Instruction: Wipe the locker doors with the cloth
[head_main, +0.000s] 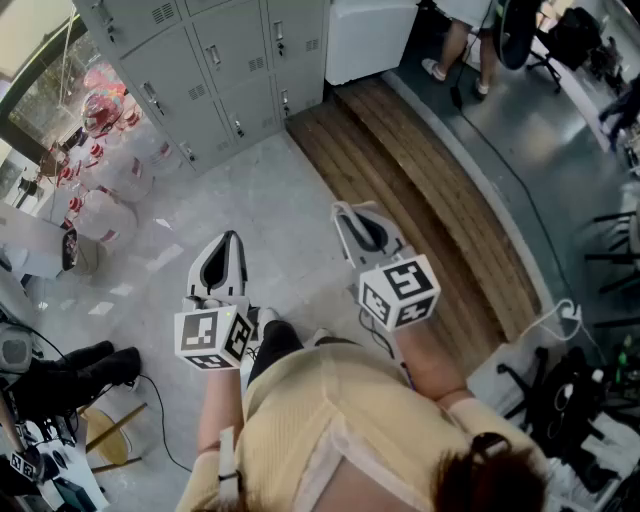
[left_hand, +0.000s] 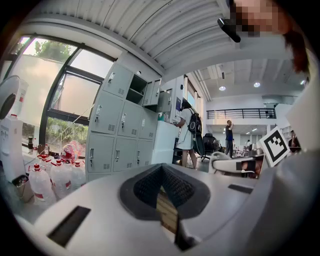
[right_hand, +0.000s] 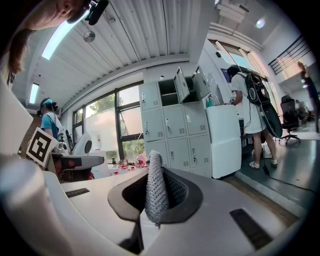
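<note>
Grey lockers (head_main: 215, 70) stand at the far side of the floor, well ahead of both grippers; they also show as lockers (left_hand: 122, 135) and lockers (right_hand: 175, 135), where a few upper doors hang open. A grey knitted cloth (right_hand: 156, 187) sticks up between the jaws of my right gripper (right_hand: 152, 192), which is shut on it. In the head view my right gripper (head_main: 345, 212) is held over the pale floor, next to the wooden strip. My left gripper (head_main: 232, 240) hangs beside it to the left. Seen along its own jaws, my left gripper (left_hand: 162, 192) holds nothing, with only a thin slit between the jaws.
Large water bottles (head_main: 110, 170) cluster left of the lockers by the window. A white cabinet (head_main: 370, 35) adjoins the lockers on the right, with a person (head_main: 465, 40) standing past it. A wooden floor strip (head_main: 420, 190) runs diagonally. Chairs and cables (head_main: 560, 320) fill the right side.
</note>
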